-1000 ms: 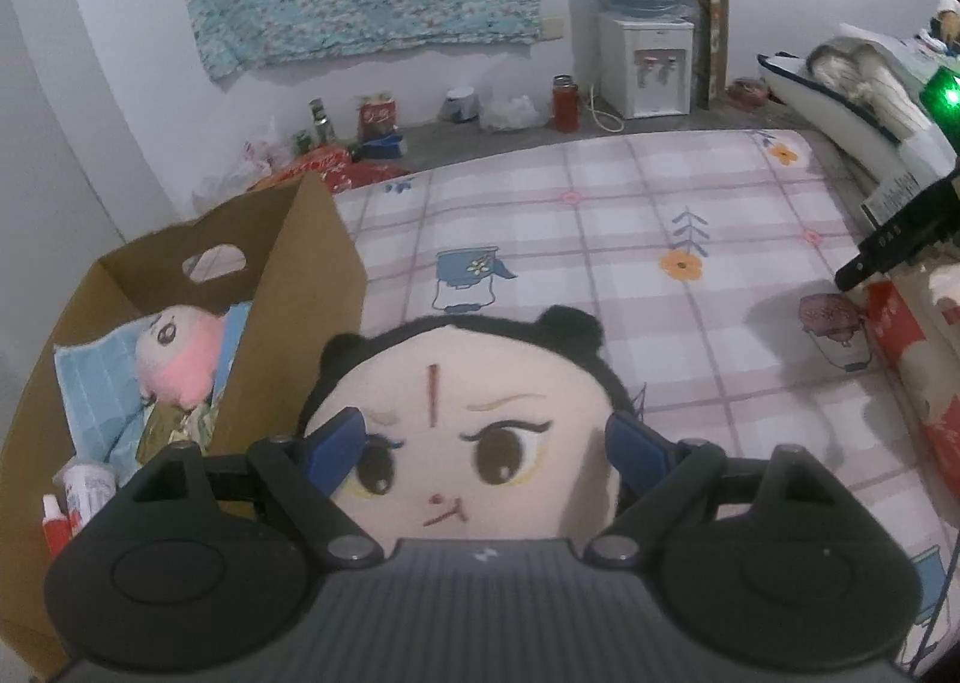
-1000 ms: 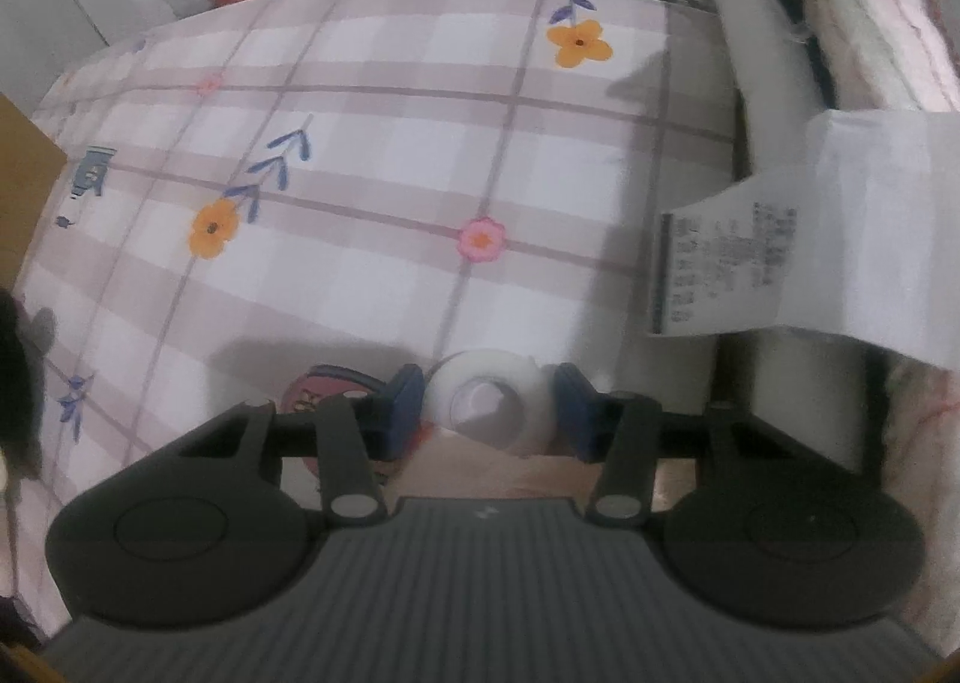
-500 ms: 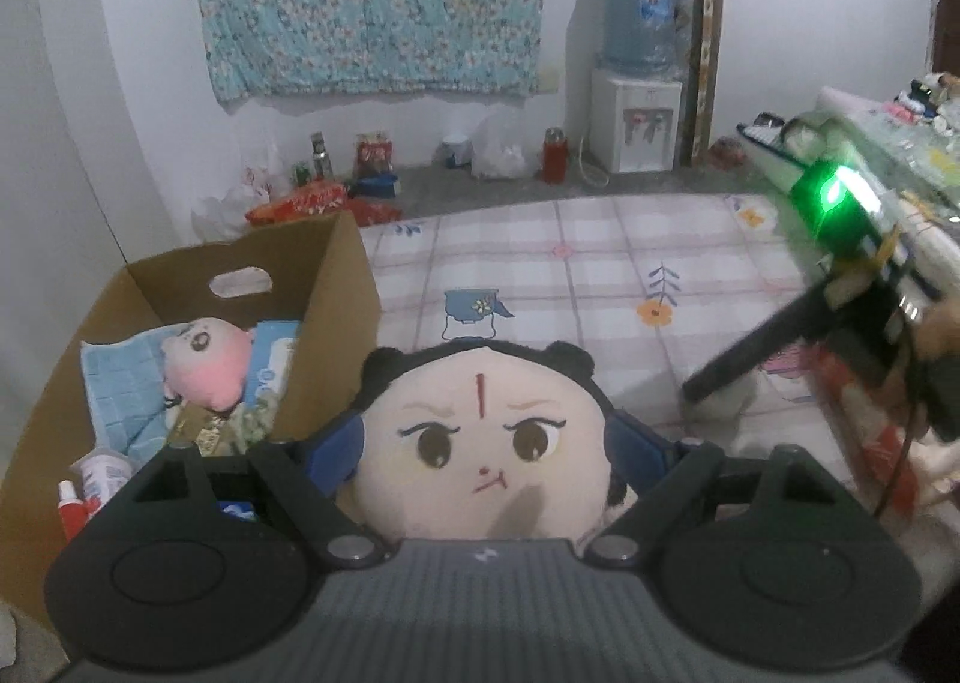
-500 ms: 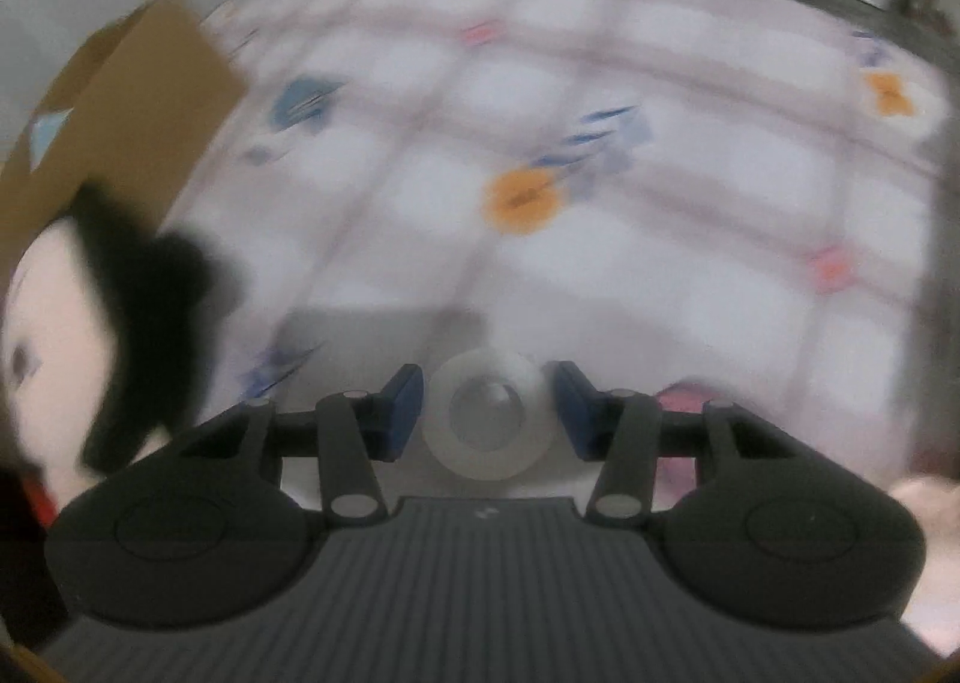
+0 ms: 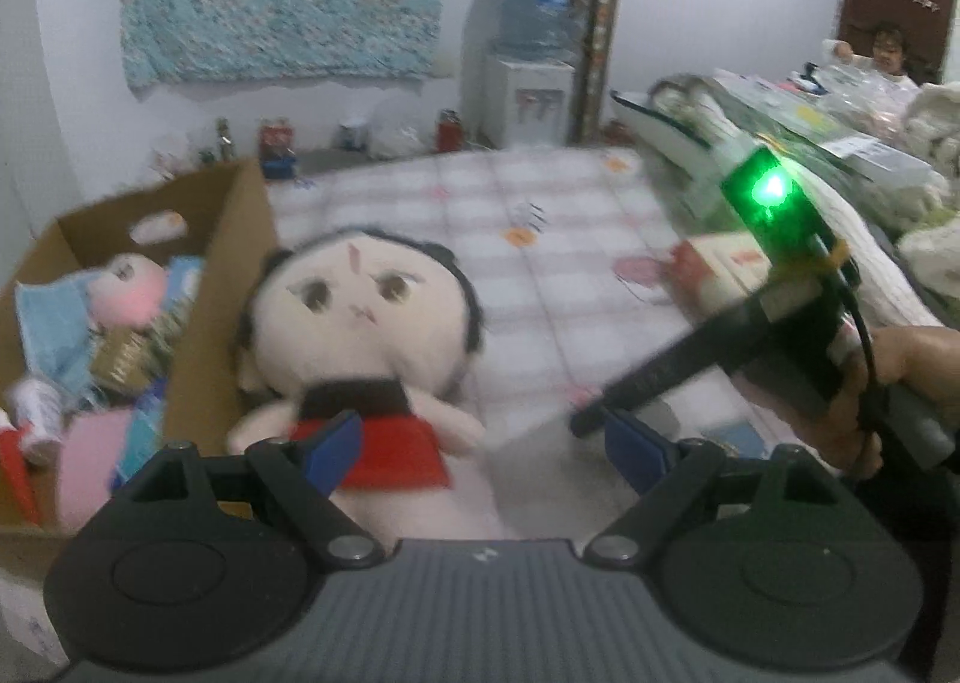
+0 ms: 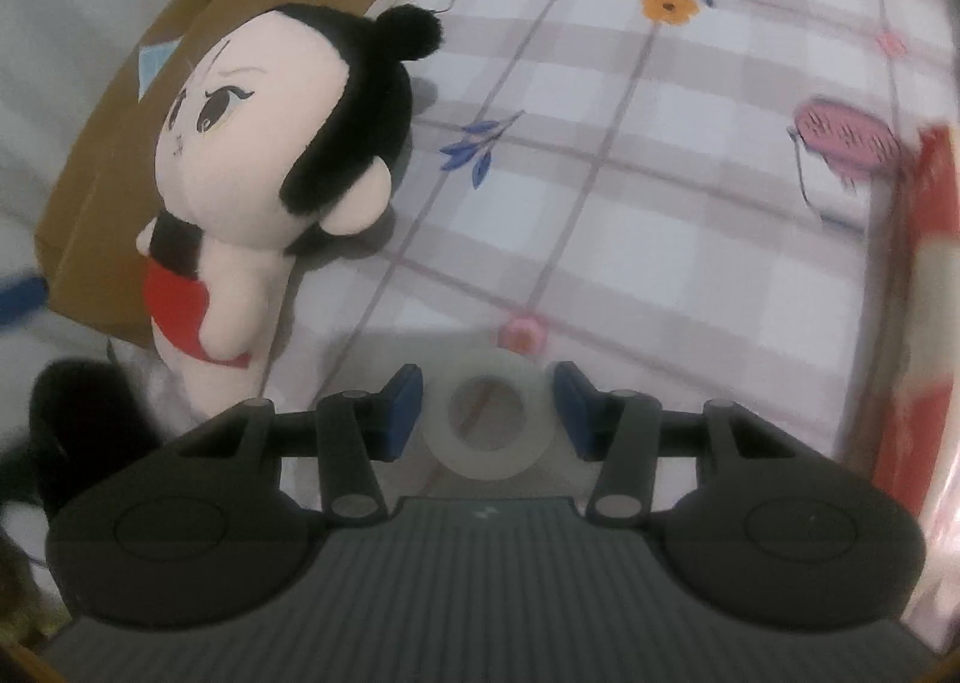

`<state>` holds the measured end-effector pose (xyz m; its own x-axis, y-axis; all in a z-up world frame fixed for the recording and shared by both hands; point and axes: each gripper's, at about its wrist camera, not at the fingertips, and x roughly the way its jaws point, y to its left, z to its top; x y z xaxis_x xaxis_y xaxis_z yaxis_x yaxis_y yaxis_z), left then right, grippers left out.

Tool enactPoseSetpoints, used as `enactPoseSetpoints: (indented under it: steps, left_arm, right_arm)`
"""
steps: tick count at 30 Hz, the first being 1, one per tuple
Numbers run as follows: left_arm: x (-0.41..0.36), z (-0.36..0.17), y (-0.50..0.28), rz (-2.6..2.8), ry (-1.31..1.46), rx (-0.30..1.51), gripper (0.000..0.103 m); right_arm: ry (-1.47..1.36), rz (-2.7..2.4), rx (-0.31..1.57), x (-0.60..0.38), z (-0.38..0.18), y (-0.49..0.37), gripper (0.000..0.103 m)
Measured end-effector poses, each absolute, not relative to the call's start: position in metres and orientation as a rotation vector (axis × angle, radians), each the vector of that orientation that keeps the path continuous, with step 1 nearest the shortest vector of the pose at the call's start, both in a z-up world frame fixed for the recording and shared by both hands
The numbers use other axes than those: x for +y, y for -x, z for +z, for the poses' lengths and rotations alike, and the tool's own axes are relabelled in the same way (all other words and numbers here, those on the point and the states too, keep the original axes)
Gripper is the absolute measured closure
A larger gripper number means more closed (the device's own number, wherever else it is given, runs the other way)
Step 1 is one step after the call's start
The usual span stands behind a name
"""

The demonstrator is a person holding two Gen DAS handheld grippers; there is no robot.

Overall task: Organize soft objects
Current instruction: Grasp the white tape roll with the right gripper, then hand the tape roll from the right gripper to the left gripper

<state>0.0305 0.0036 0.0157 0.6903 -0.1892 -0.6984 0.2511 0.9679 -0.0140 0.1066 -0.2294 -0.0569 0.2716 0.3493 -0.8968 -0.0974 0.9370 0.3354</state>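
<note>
A plush doll (image 5: 360, 335) with black hair and a red top leans upright against the side of a cardboard box (image 5: 222, 287) on the checked bedsheet; it also shows in the right wrist view (image 6: 264, 155). My left gripper (image 5: 480, 452) is open, drawn back from the doll, which stands just past the left finger. My right gripper (image 6: 486, 413) is shut on a clear tape roll (image 6: 486, 428) and hovers above the sheet to the right of the doll. The right gripper also shows in the left wrist view (image 5: 774, 311).
The box holds a pink plush (image 5: 129, 299), blue cloth and small items. Folded bedding (image 5: 840, 185) is piled along the right. A red and white packet (image 6: 936, 275) lies at the sheet's right edge. A water dispenser (image 5: 528, 77) stands by the far wall.
My left gripper has let go of the doll and pulled back; the doll now stands against the box. My right gripper swung left toward the doll, still holding the tape roll.
</note>
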Motion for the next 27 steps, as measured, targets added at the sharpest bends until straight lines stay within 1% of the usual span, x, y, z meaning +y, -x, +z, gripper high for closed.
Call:
enactPoseSetpoints:
  steps: [2, 6, 10, 14, 16, 19, 21, 23, 27]
  left_arm:
    - [0.002, 0.009, -0.026, -0.278, -0.063, 0.790, 0.014]
    - [-0.006, -0.002, -0.024, -0.333, -0.027, 0.822, 0.014]
    - [-0.022, -0.013, -0.027, -0.395, -0.053, 0.835, 0.014]
    - [-0.046, -0.029, -0.037, -0.439, -0.099, 0.845, 0.016]
    - [-0.057, -0.038, -0.044, -0.445, -0.130, 0.851, 0.021]
    - [-0.071, -0.050, -0.052, -0.449, -0.170, 0.857, 0.026]
    - [-0.077, -0.057, -0.057, -0.450, -0.183, 0.865, 0.028]
    - [-0.082, -0.064, -0.059, -0.451, -0.193, 0.876, 0.028]
    - [-0.091, -0.074, -0.067, -0.448, -0.220, 0.890, 0.028]
  right_arm:
    - [-0.302, 0.295, 1.249, -0.238, -0.057, -0.099, 0.052]
    - [-0.454, 0.245, 1.146, -0.262, -0.049, -0.080, 0.052]
    - [-0.477, 0.199, 1.074, -0.273, -0.041, -0.060, 0.052]
    - [-0.415, 0.201, 1.083, -0.270, -0.046, -0.054, 0.061]
    - [-0.376, 0.223, 1.088, -0.266, -0.050, -0.057, 0.064]
    - [-0.335, 0.244, 1.096, -0.259, -0.058, -0.065, 0.066]
    - [-0.304, 0.252, 1.103, -0.256, -0.062, -0.070, 0.070]
    - [-0.277, 0.264, 1.106, -0.254, -0.065, -0.073, 0.079]
    - [-0.266, 0.275, 1.116, -0.256, -0.065, -0.073, 0.085]
